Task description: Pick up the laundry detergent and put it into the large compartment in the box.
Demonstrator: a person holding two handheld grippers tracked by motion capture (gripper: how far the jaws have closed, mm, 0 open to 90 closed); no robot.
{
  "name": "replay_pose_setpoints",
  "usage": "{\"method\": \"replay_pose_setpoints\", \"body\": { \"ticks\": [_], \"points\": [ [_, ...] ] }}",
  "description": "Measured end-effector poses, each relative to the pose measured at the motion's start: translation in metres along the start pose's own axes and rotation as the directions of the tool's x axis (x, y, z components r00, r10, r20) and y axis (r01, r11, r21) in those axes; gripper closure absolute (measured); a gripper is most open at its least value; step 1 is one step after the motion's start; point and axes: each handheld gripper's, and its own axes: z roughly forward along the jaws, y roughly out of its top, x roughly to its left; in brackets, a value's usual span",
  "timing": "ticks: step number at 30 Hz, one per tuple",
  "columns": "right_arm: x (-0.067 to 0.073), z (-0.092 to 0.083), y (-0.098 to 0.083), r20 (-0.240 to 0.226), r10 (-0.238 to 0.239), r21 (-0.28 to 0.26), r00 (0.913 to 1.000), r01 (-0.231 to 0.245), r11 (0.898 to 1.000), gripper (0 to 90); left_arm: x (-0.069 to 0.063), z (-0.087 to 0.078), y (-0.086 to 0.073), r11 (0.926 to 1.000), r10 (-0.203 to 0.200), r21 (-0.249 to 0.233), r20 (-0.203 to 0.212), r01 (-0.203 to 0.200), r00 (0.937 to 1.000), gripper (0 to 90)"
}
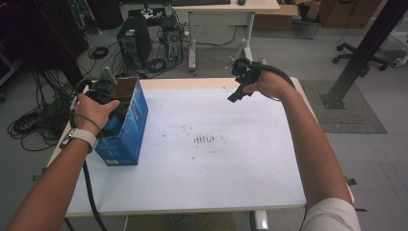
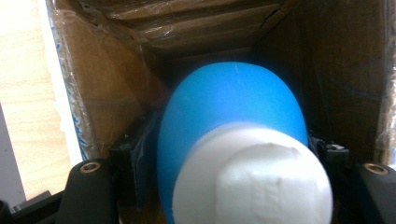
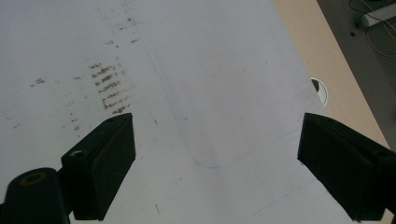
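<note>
Two grippers: one in each of the person's hands, well apart, at opposite sides of the table.
Left gripper: sunk into the open top of the blue box, the hand wrapped round its body.
Left jaws: they flank a blue bottle with a white cap; in the left gripper view a black pad sits at each flank of the bottle, but I cannot tell whether they press on it or have just let go.
Bottle: inside the box, brown cardboard walls on all sides, cap end toward the camera, body pointing deeper in.
Blue box: standing on the table's left part, close to its left edge, top flaps open.
Right gripper: held up above the far right part of the table, tipped downward.
Right jaws: spread wide, nothing between them, bare white tabletop below.
Tabletop: white sheet with a patch of brown scuff marks near the middle.
Floor beyond: a computer tower and loose cables.
</note>
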Motion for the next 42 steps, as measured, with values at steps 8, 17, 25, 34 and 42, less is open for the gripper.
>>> {"method": "replay_pose_setpoints", "body": {
  "ticks": [8, 17, 25, 34, 42],
  "points": [
    [0.0004, 0.0003, 0.0000, -0.001, 0.000, 0.000, 1.0000, 0.000, 1.000, 11.4, -0.0008, 0.0007, 0.0006, 1.0000, 0.009, 0.002, 0.000, -0.009, 1.0000, 29.6],
    [0.0012, -0.0006, 0.0003, 0.000, -0.003, -0.001, 1.0000, 0.003, 1.000, 11.3, -0.0057, 0.0019, 0.0013, 0.9992, 0.036, 0.015, -0.024, -0.036, 0.9991, 24.6],
    [0.0020, -0.0020, -0.0003, 0.002, -0.003, -0.001, 1.0000, 0.003, 1.000, 11.3, -0.0077, 0.0017, 0.0008, 0.9984, 0.054, 0.022, -0.032, -0.053, 0.9980, 23.8],
    [0.0027, -0.0027, -0.0005, 0.002, -0.004, -0.006, 1.0000, 0.004, 1.000, 11.4, -0.0080, 0.0005, 0.0002, 0.9982, 0.057, 0.017, -0.028, -0.057, 0.9980, 22.9],
    [0.0029, -0.0027, -0.0021, 0.001, 0.000, -0.007, 1.0000, 0.000, 1.000, 11.4, -0.0095, -0.0008, -0.0004, 0.9982, 0.059, 0.010, -0.040, -0.059, 0.9975, 22.8]
  ]
}}
